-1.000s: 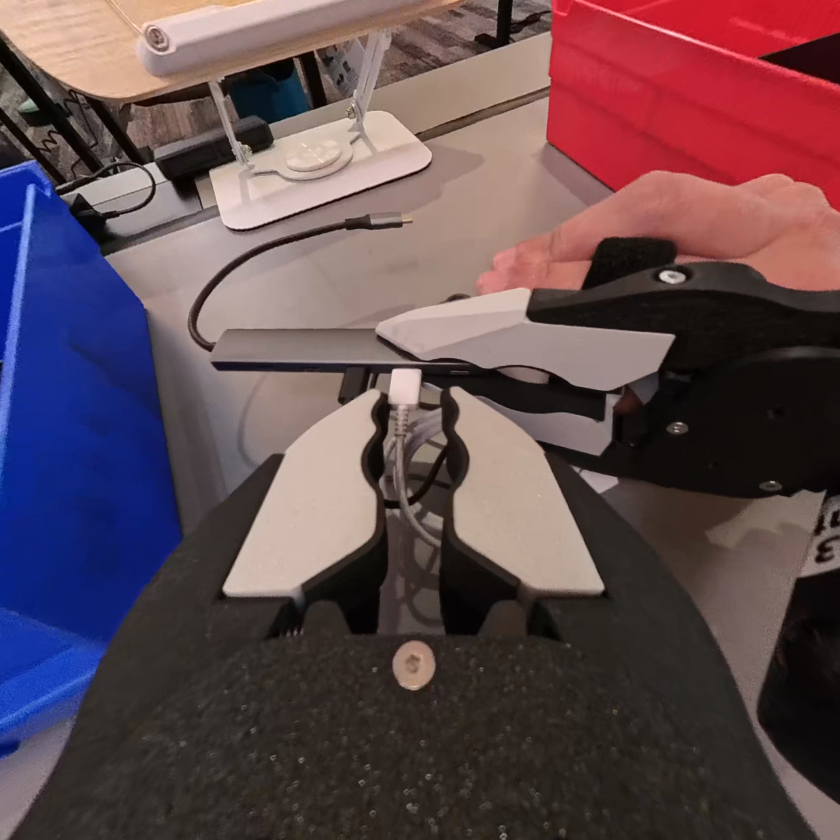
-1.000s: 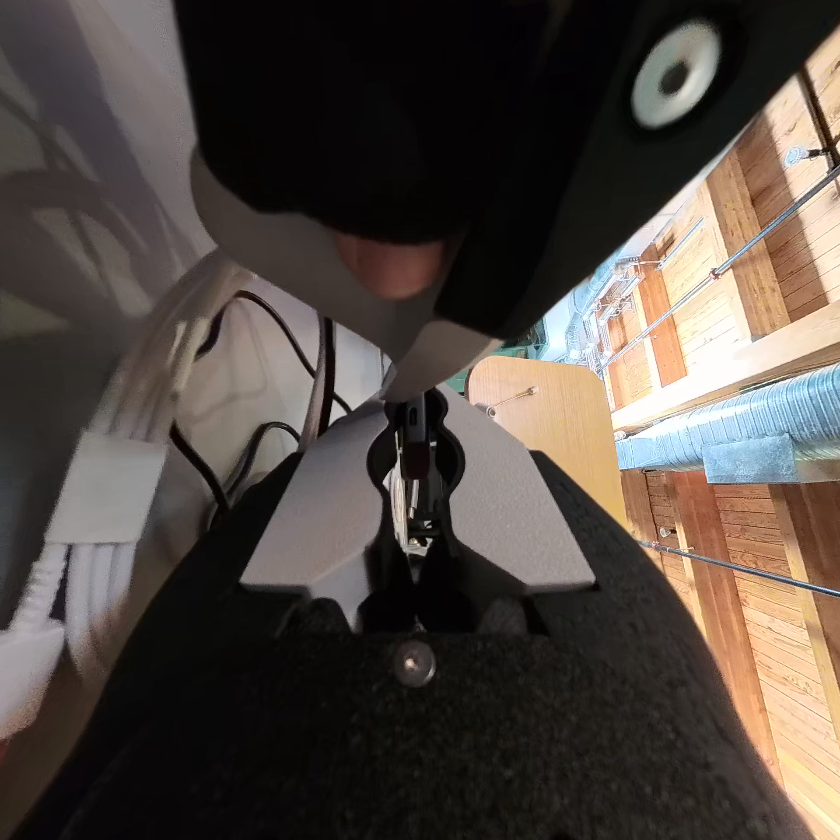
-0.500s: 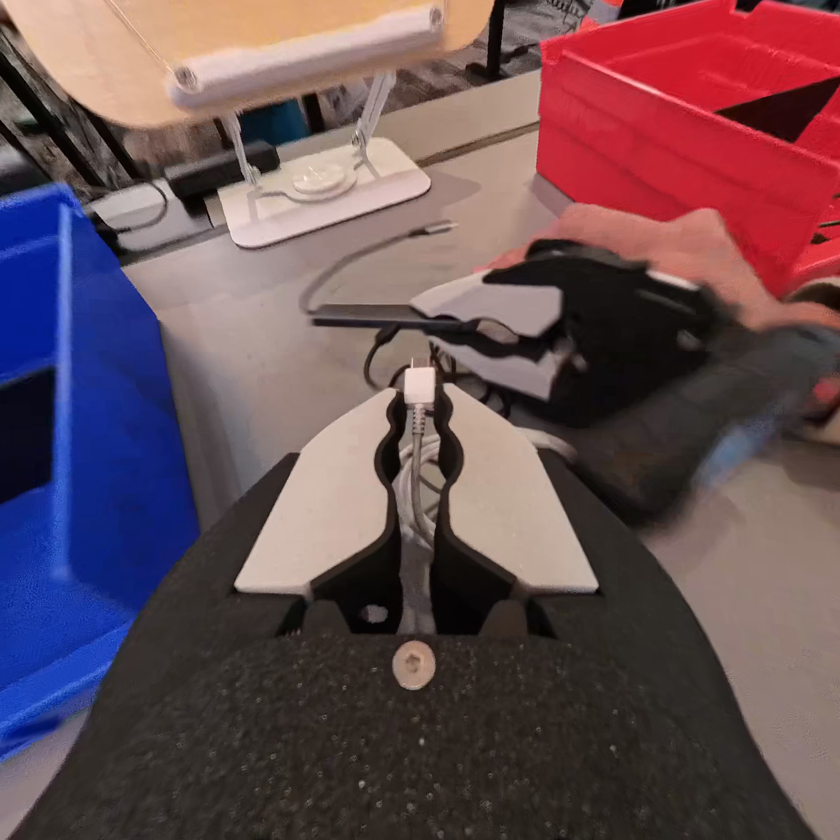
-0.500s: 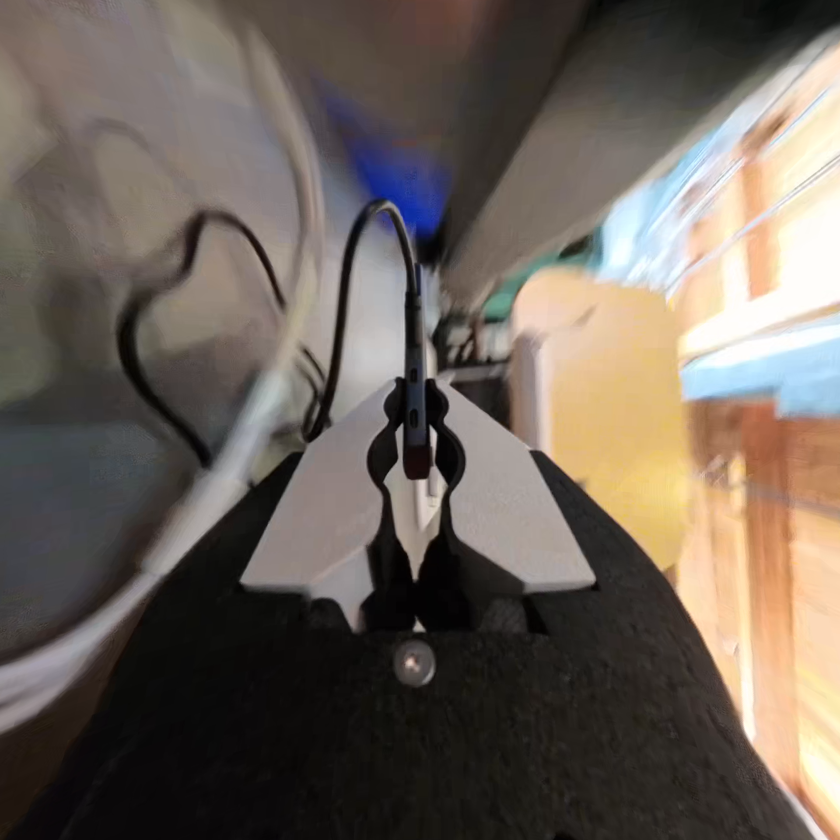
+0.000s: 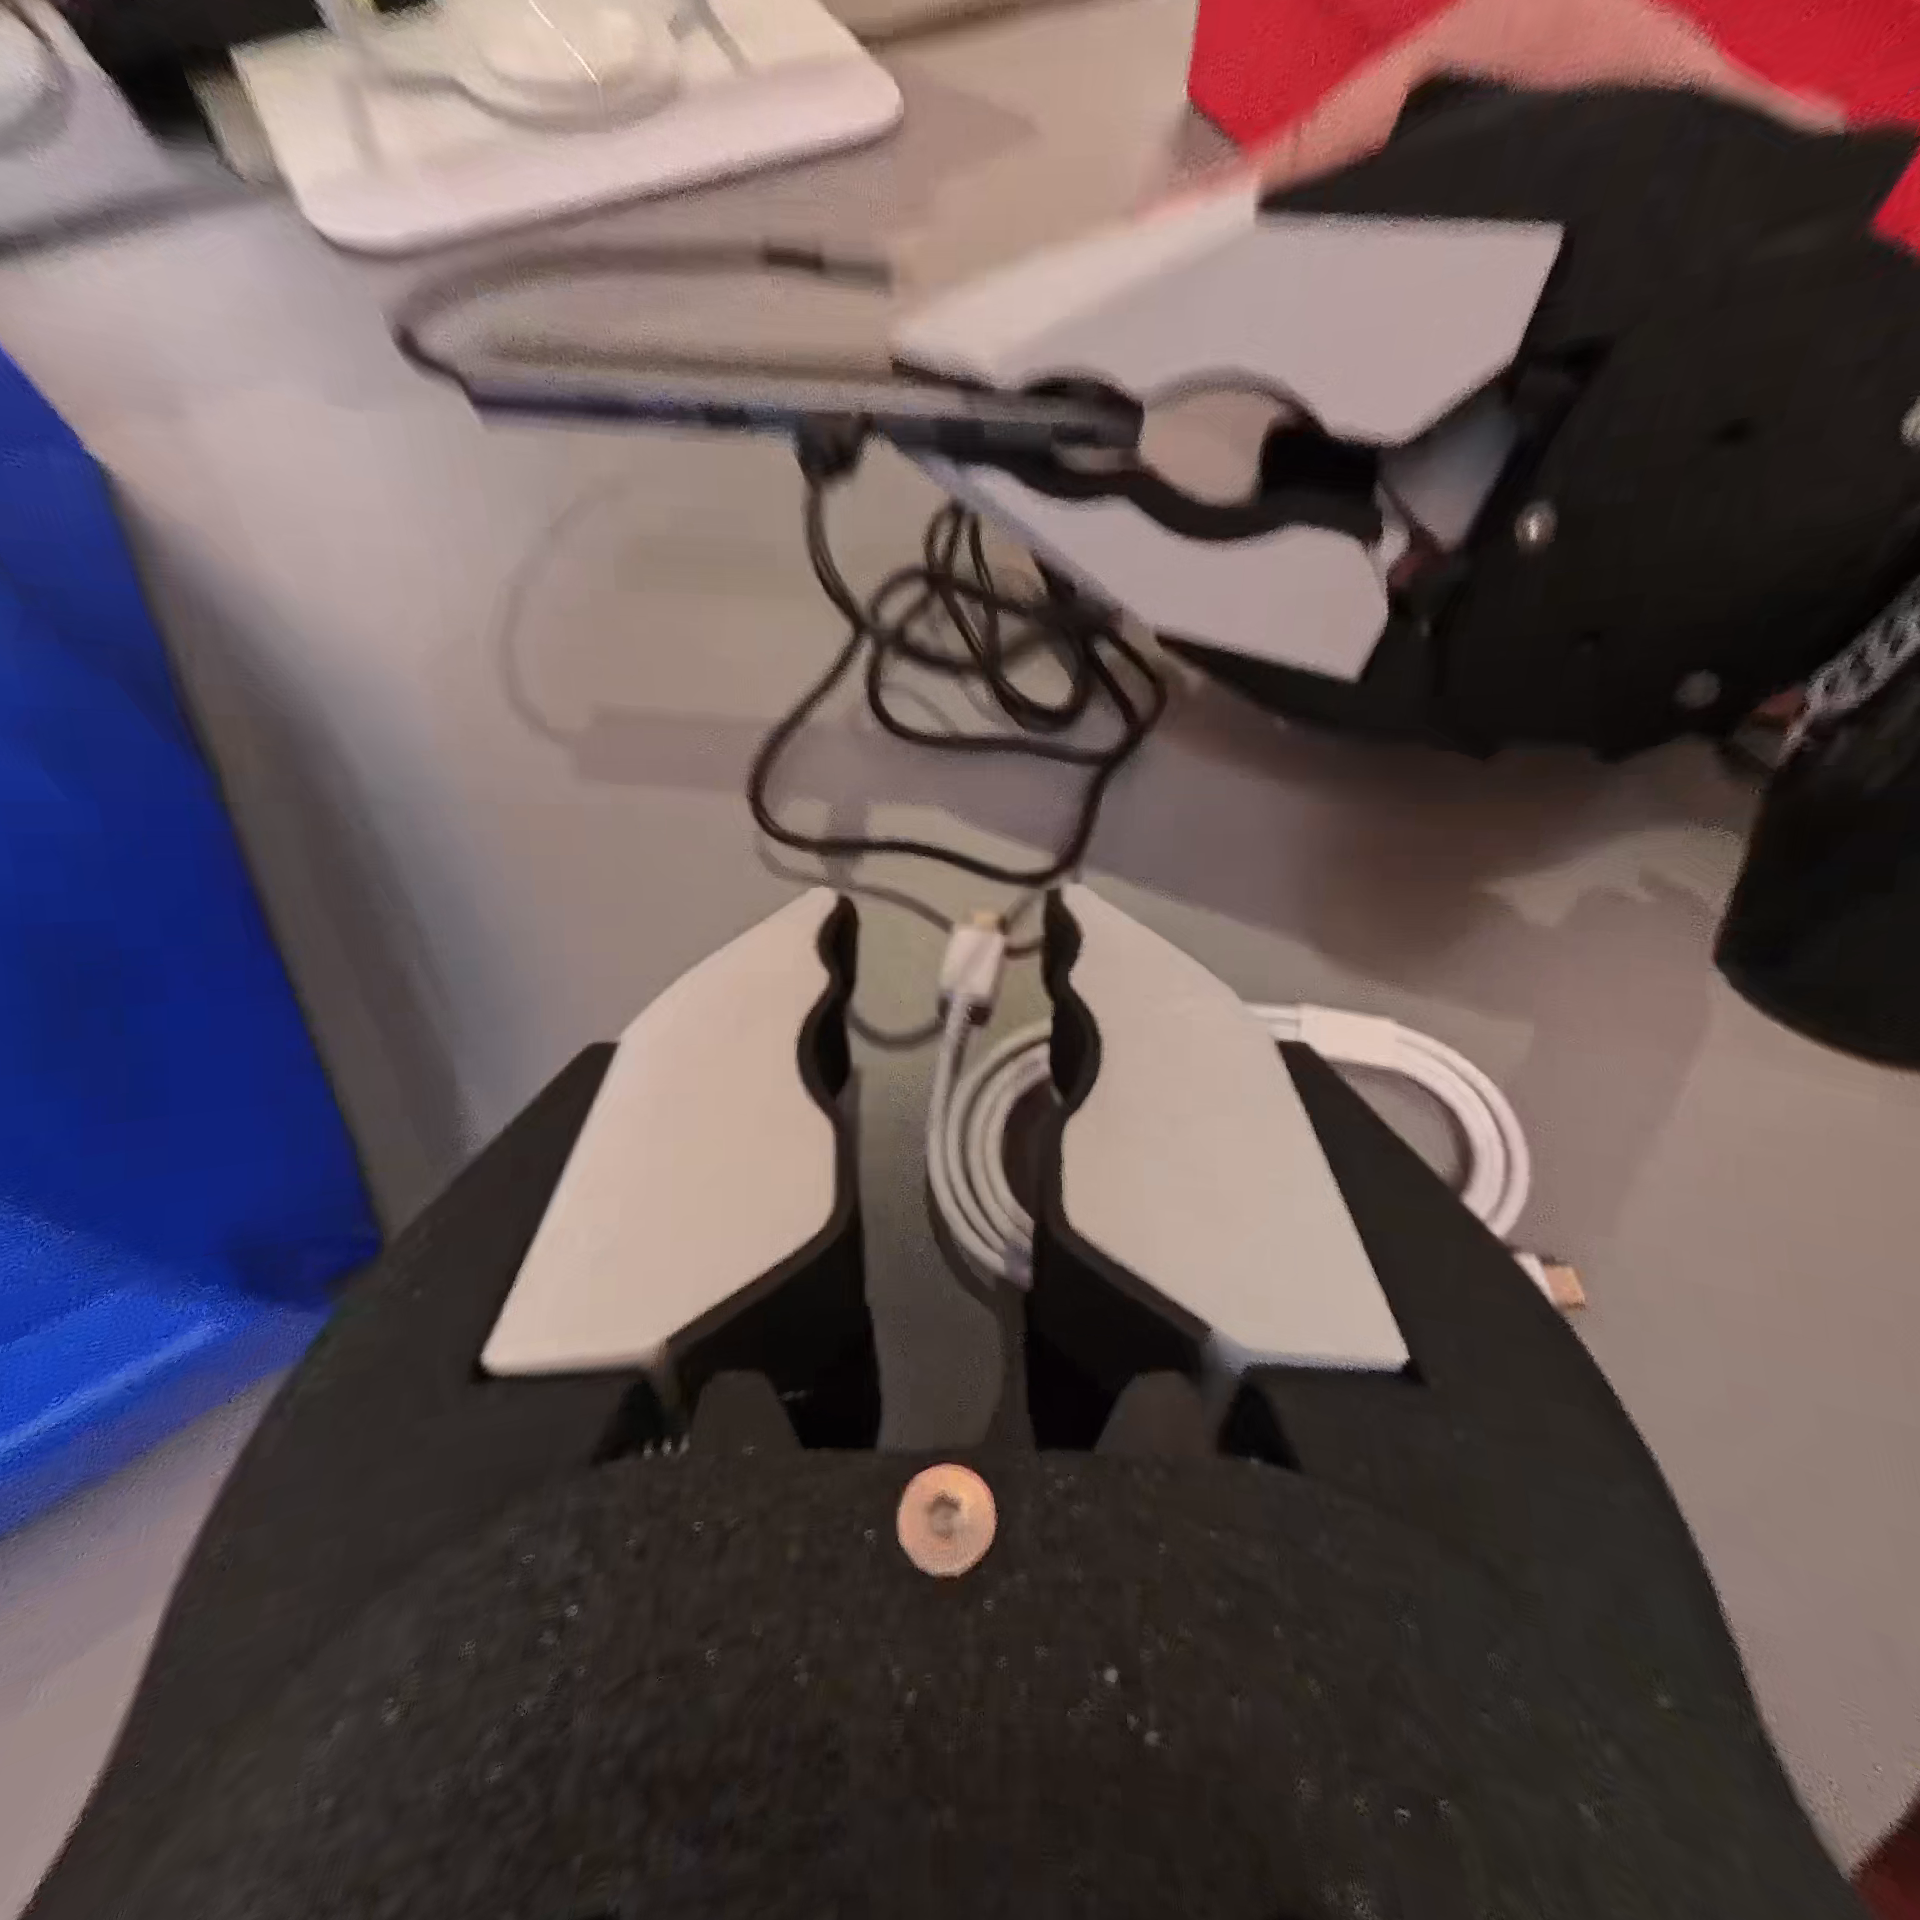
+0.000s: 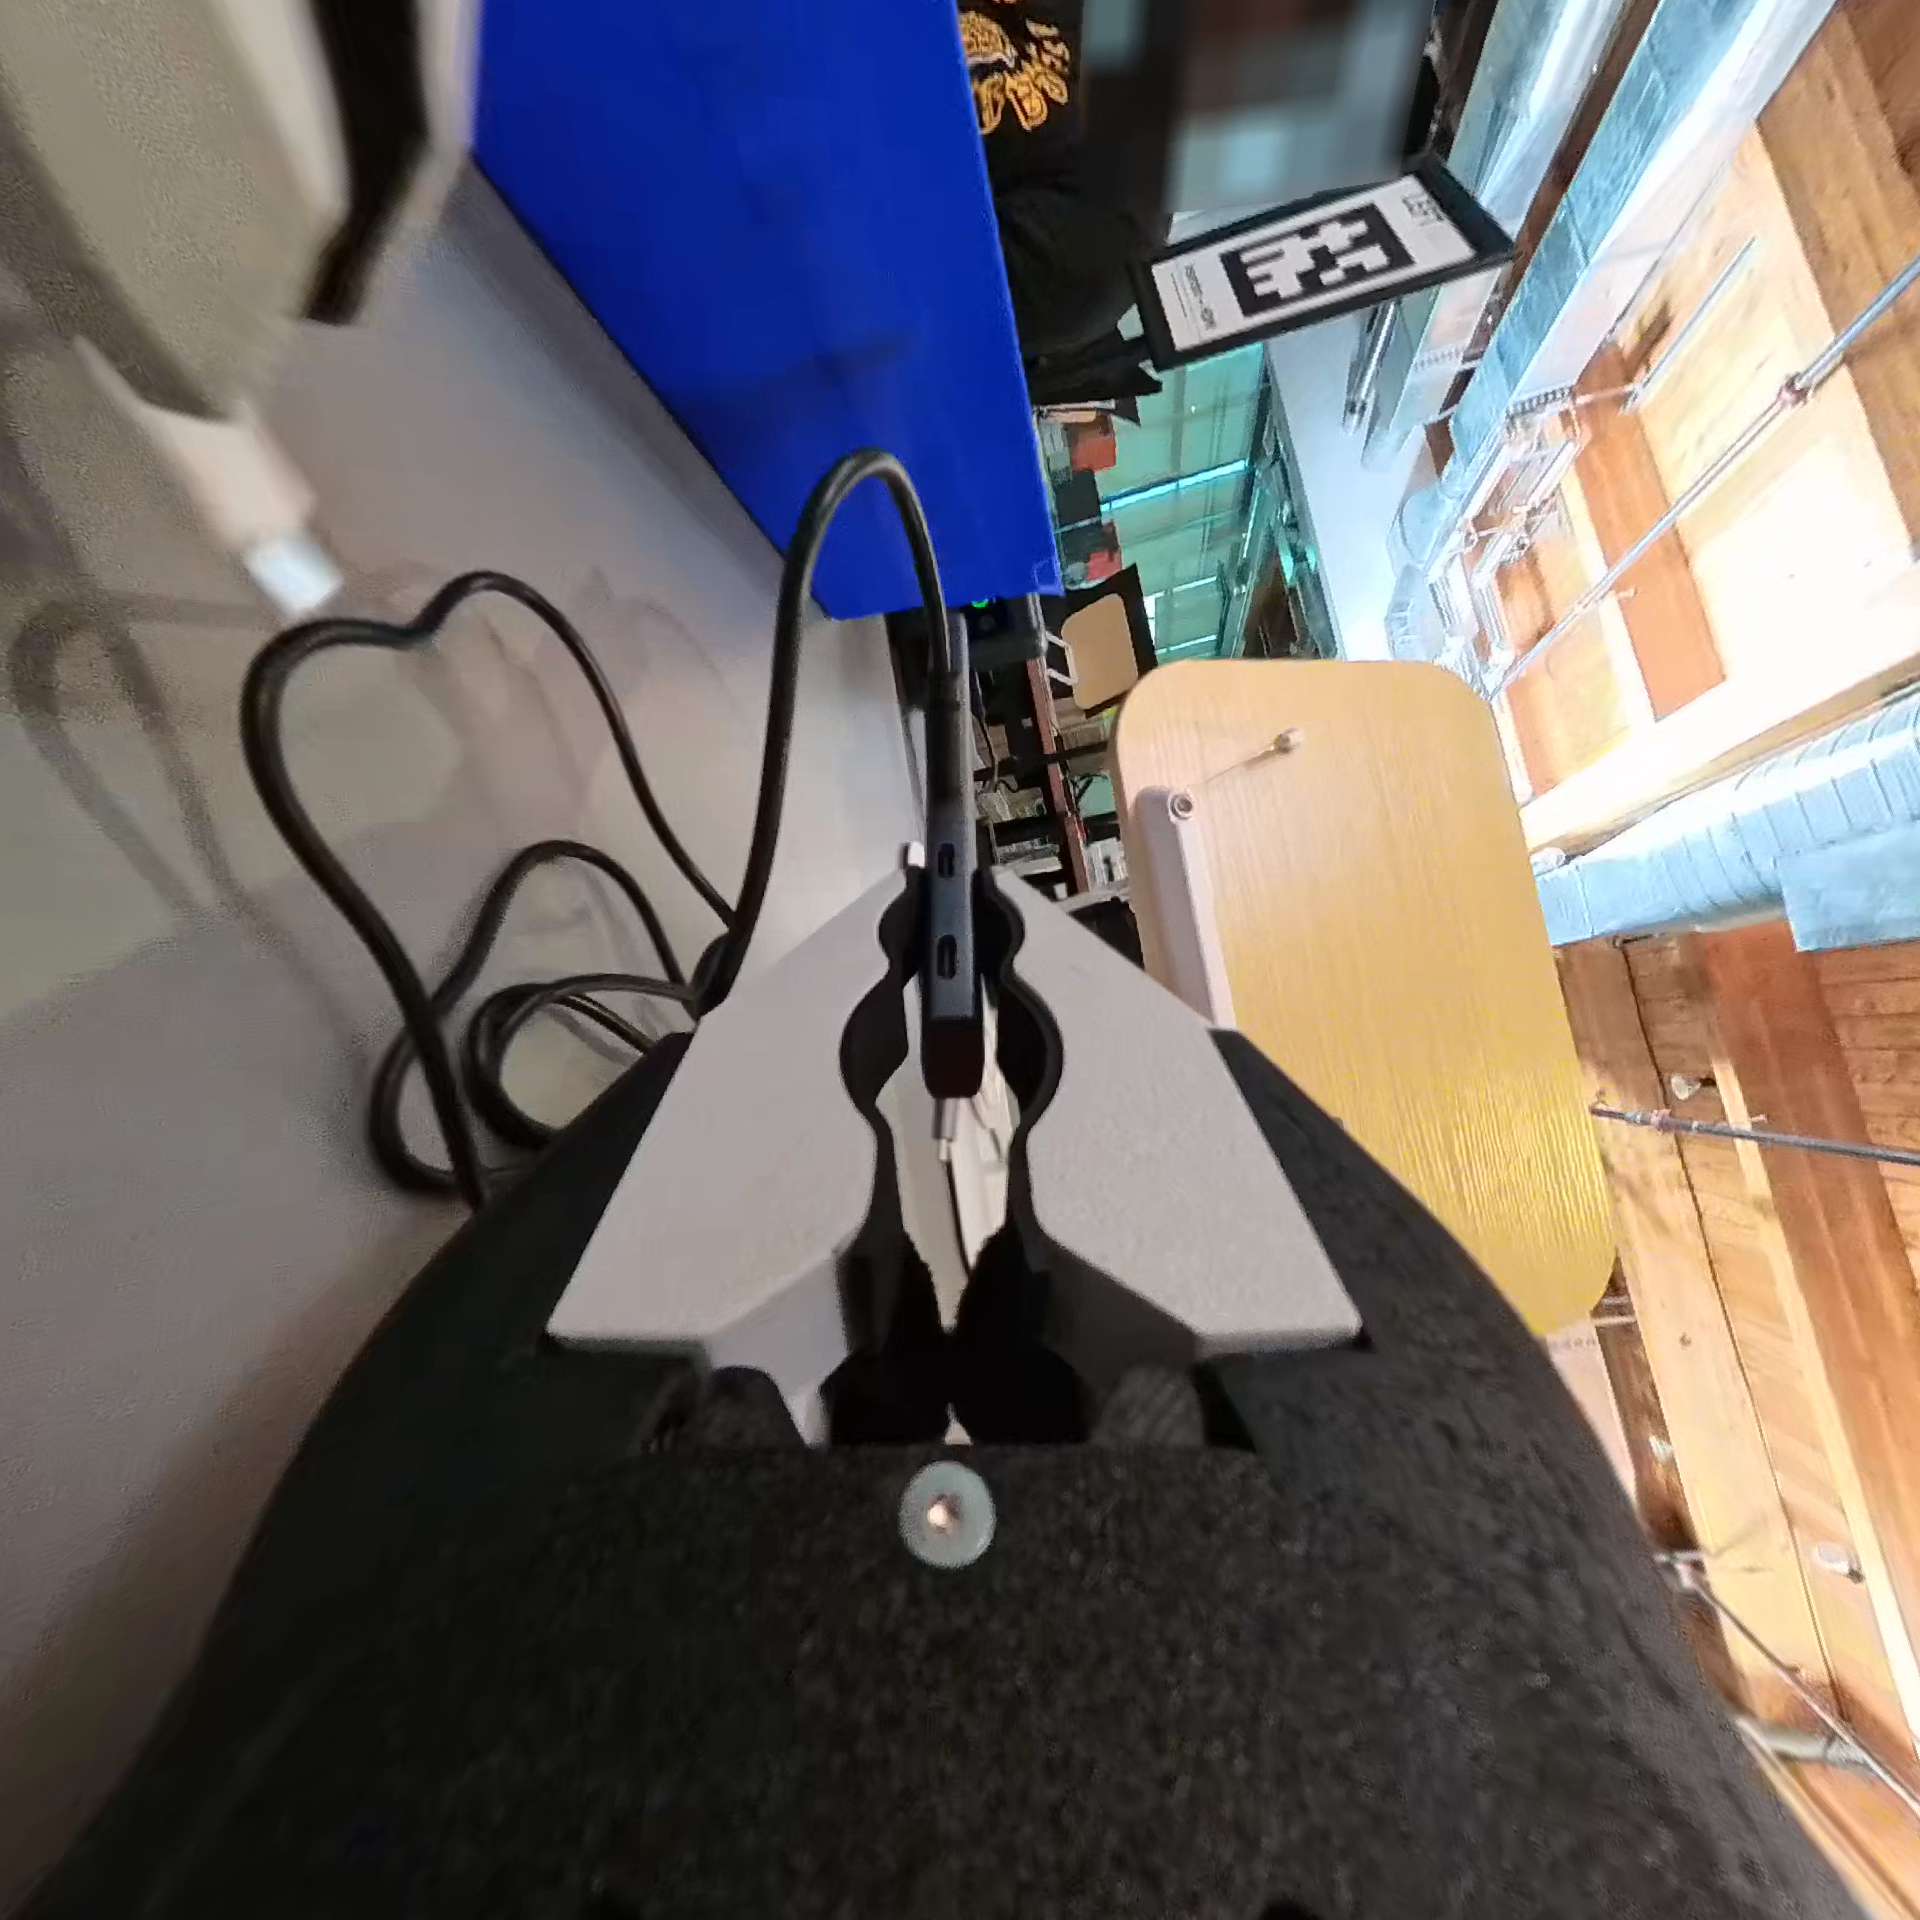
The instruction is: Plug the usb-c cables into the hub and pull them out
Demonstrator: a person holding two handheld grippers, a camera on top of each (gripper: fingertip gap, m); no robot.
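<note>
- The hub (image 6: 951,940), a slim dark bar, is clamped edgewise between the jaws of the right tongs (image 6: 951,914) and held above the tabletop (image 5: 436,665); in the left wrist view the hub (image 5: 727,410) projects to the left from the right tongs (image 5: 1101,447)
- A black cable (image 5: 935,717) hangs from the underside of the hub in loose loops that reach the tabletop
- The hub's own black lead (image 6: 831,582) arches from its far end down toward the tabletop
- The white usb-c cable (image 5: 977,1101) lies coiled on the tabletop; its plug (image 5: 975,951) shows in the gap of the left tongs (image 5: 948,935) and touches neither jaw
- The left tongs stand wide and hold nothing
- A blue bin (image 5: 135,935) stands left of the left tongs
- A white flat base (image 5: 582,135) lies beyond the hub
- A red bin (image 5: 1247,62) stands behind the hand (image 5: 1507,73) that grips the right tongs
</note>
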